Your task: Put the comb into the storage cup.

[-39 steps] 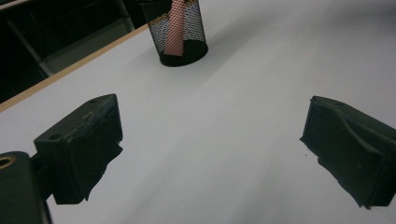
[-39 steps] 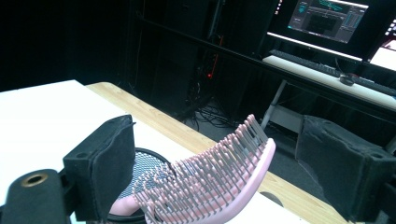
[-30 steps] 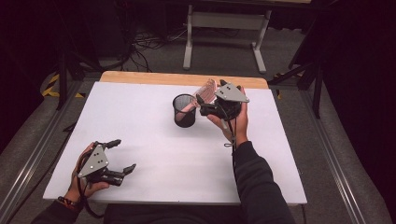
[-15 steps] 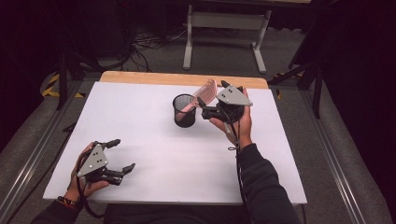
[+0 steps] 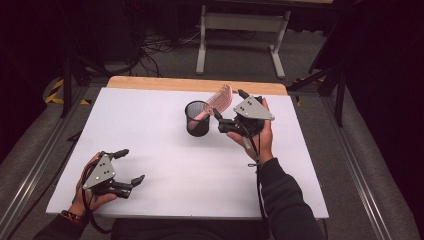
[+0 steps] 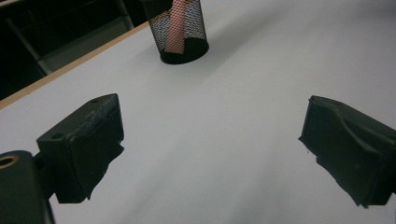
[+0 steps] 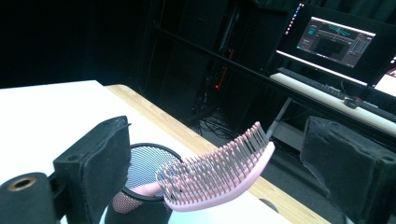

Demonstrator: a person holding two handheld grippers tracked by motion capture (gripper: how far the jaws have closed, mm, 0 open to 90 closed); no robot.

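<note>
A pink hairbrush (image 5: 220, 99) stands handle-down in a black mesh cup (image 5: 197, 120) at the back middle of the white table (image 5: 150, 125), its bristled head leaning out to the right. My right gripper (image 5: 230, 104) is open, with a jaw on either side of the brush head and not touching it. From the right gripper view, the brush (image 7: 219, 175) leans out of the cup (image 7: 140, 186) between the wide-apart jaws. My left gripper (image 5: 131, 165) rests open at the front left, nothing between its jaws. It faces the distant cup (image 6: 182, 35).
A wooden strip (image 5: 195, 85) runs along the table's far edge, and metal rails run along both sides. A desk with a lit monitor (image 7: 334, 42) stands beyond the table. Bare white tabletop lies between the two grippers.
My right hand has shifted slightly toward the person while the brush stays leaning in the cup. The left gripper has barely moved.
</note>
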